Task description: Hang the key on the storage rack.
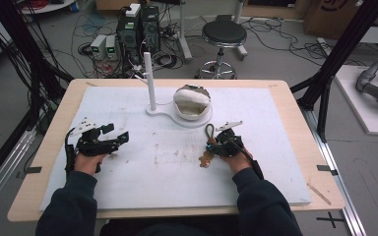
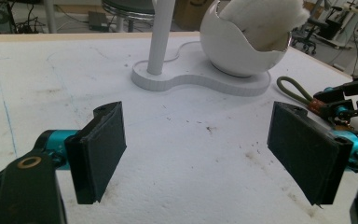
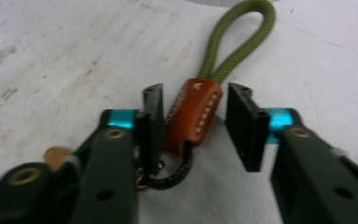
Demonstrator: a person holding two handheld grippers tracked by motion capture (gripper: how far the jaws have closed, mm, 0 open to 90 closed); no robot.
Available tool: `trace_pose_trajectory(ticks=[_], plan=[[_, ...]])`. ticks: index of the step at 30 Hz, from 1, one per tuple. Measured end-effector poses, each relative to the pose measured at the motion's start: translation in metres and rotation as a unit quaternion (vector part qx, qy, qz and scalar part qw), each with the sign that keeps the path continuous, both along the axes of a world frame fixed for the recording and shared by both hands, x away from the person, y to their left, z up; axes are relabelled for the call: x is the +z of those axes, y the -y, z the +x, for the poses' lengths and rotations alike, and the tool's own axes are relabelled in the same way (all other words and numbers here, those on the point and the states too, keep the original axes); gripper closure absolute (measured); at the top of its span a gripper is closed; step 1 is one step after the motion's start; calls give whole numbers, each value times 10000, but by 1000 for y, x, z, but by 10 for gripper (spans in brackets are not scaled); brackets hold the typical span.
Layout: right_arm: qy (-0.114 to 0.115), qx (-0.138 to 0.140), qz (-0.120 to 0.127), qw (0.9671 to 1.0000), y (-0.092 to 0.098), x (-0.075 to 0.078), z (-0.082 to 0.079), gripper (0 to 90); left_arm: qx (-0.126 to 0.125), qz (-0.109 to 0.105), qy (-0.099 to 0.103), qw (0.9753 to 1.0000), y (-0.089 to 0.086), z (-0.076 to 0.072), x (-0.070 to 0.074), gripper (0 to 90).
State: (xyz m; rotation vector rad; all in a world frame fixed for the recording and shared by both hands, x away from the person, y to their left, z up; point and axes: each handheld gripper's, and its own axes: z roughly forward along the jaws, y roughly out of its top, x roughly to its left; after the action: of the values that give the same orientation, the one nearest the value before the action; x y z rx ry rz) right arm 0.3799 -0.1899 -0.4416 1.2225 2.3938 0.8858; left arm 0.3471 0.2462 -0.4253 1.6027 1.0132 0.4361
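High view. A keychain strap (image 1: 208, 142) is being approached on the white foam board (image 1: 128, 187) by the right gripper (image 1: 216, 142), which is being held low over it near the board's middle; the olive cord loop is lying towards the stand (image 1: 150, 81), and brass-coloured pieces are lying at the strap's near end. The left gripper (image 1: 112, 136) is being held well apart at the left of the board, with nothing between its jaws, probably so that it is kept clear of the work. A white stand with an upright post and a padded, egg-shaped cup (image 1: 192, 101) is standing at the far side of the board, presumably as the place on which the strap is to be hung or laid.

Left gripper view. The jaws of the left gripper (image 2: 196, 149) are being held wide apart over bare board. The stand (image 2: 161, 37) and cup (image 2: 242, 42) are being faced, and the cord loop (image 2: 294, 88) is being seen beside the other gripper at the right edge.

Right gripper view. The brown leather tab (image 3: 191, 114) of the strap is being straddled by the right gripper (image 3: 193, 119). One jaw is lying against or just beside the tab; a clear gap is being left at the other, so the jaws are parted and the strap is not yet being clamped. The tab is probably being chosen because it is the stiffest part. The olive loop (image 3: 240, 39) is lying beyond the jaws, and a dark ring (image 3: 170, 177) and a brass piece (image 3: 56, 156) are lying beneath them.
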Motion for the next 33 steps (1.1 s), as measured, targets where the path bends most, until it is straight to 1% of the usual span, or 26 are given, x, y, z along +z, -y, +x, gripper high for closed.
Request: trace_pose_trajectory(ticks=[1,3,4,8,11,14,16,18,20,21,22,24,26,28,30,31,33], plan=[[-24,7,6,10000,0,0,0,661,2,0,3,10000,0,0,0,192],[-62,96,-26,9999,-1,1,-1,750,-2,3,-12,10000,0,0,0,193],[-109,145,-15,9998,0,2,-1,765,-7,8,-9,10000,0,0,0,193],[-168,243,62,9995,3,2,1,782,-9,18,-13,10000,0,0,0,194],[-124,298,36,9995,3,2,1,787,2,27,-15,10000,-1,0,0,195],[-162,340,70,9993,4,4,0,792,21,-3,-7,10000,-1,0,0,196],[-63,447,169,9988,4,7,-3,793,42,-16,4,10000,-3,0,0,198],[150,555,309,9979,3,14,-8,793,67,-7,21,10000,-5,0,1,199],[348,723,496,9955,2,19,-13,793,98,-12,41,9999,-7,0,1,203],[381,794,603,9943,1,21,-15,793,110,-12,66,9999,-9,0,1,203],[454,884,675,9928,0,23,-16,793,126,-24,97,9999,-10,0,1,203],[579,975,798,9903,-2,28,-19,793,168,-13,163,9997,-13,-1,3,203],[735,1109,1029,9858,-5,35,-21,793,217,13,237,9995,-16,-2,3,203],[917,1254,1236,9801,-8,44,-24,792,258,75,292,9992,-17,-2,3,203],[1077,1346,1316,9762,-13,50,-25,792,275,92,327,9990,-17,-2,3,205],[1159,1395,1381,9737,-16,55,-26,792,279,96,331,9990,-18,-2,3,205],[1267,1454,1425,9708,-22,60,-24,792,309,74,336,9989,-19,-2,3,205]])
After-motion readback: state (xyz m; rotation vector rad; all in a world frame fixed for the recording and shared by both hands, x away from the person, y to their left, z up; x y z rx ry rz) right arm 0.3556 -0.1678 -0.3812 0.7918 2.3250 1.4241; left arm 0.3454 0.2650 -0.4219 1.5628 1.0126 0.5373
